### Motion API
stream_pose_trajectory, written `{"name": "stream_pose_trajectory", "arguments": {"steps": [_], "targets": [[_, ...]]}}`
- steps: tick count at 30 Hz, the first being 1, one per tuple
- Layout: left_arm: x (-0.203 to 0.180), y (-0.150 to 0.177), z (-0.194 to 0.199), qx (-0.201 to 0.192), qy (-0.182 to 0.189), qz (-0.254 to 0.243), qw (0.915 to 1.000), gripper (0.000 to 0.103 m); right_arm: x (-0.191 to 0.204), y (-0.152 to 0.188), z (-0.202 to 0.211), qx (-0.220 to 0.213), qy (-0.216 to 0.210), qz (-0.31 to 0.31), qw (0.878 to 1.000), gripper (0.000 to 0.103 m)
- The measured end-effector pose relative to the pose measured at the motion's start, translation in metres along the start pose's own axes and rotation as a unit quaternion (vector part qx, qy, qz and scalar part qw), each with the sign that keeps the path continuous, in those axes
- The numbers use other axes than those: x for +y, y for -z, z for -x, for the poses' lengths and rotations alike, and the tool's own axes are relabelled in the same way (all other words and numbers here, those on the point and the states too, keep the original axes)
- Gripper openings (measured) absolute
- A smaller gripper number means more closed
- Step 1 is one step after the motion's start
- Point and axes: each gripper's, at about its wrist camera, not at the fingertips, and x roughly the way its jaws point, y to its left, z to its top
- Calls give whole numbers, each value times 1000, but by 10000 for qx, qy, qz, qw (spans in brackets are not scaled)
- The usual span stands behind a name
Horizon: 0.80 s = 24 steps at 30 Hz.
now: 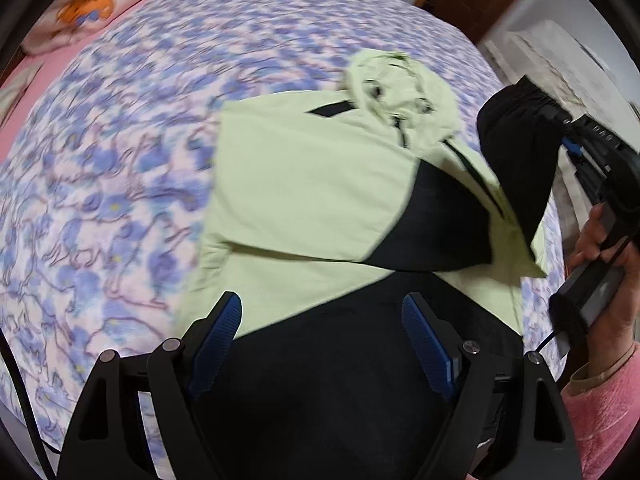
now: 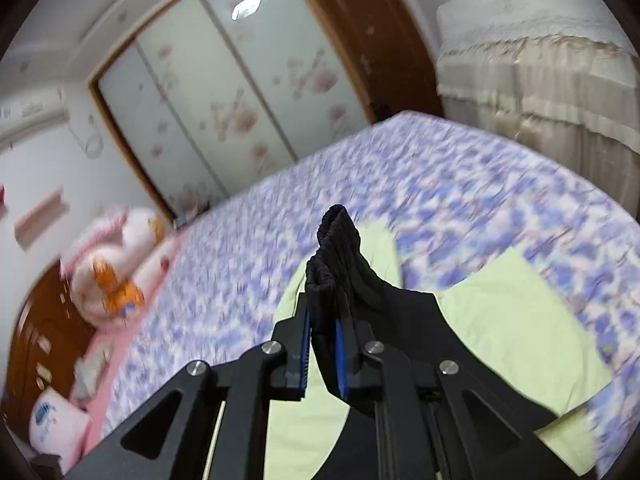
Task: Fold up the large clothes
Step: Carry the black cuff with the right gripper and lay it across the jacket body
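Observation:
A pale green and black hooded jacket (image 1: 304, 184) lies on the bed, hood (image 1: 396, 80) at the far end, one sleeve folded across its front. My left gripper (image 1: 320, 320) is open and empty, hovering over the jacket's black lower part (image 1: 340, 380). My right gripper (image 2: 322, 320) is shut on the black ribbed cuff (image 2: 336, 240) of the other sleeve and holds it lifted above the bed. In the left wrist view the right gripper (image 1: 568, 144) shows at the right with the black sleeve (image 1: 516, 164) hanging from it.
The bed wears a purple floral cover (image 1: 120, 160) (image 2: 460, 176). Pink pillows and a plush toy (image 2: 116, 272) lie at the head. A sliding wardrobe (image 2: 224, 100), a brown door (image 2: 380, 40) and a draped unit (image 2: 540, 72) stand beyond.

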Motion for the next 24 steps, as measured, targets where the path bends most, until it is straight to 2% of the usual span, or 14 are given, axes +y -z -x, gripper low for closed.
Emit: {"name": "stream_pose_trajectory", "arguments": {"steps": [5,10,14,20,24], "targets": [[43,-7,-6,-28,-56,382,9992,81,41,44,-52,664,-109,337,9972,10],[64,-11,-17,60,-97,571,9983,81,68,94,-97,1603,-325,499,9853,10],[69,-15,-24,60,-136,621,9980,81,81,132,-120,2122,-345,676,9743,12],[67,-19,-31,92,-76,593,9982,81,82,160,-140,2427,-279,689,9673,14],[65,-23,-42,242,-55,510,9984,81,80,165,-143,2525,-457,657,9643,20]]}}
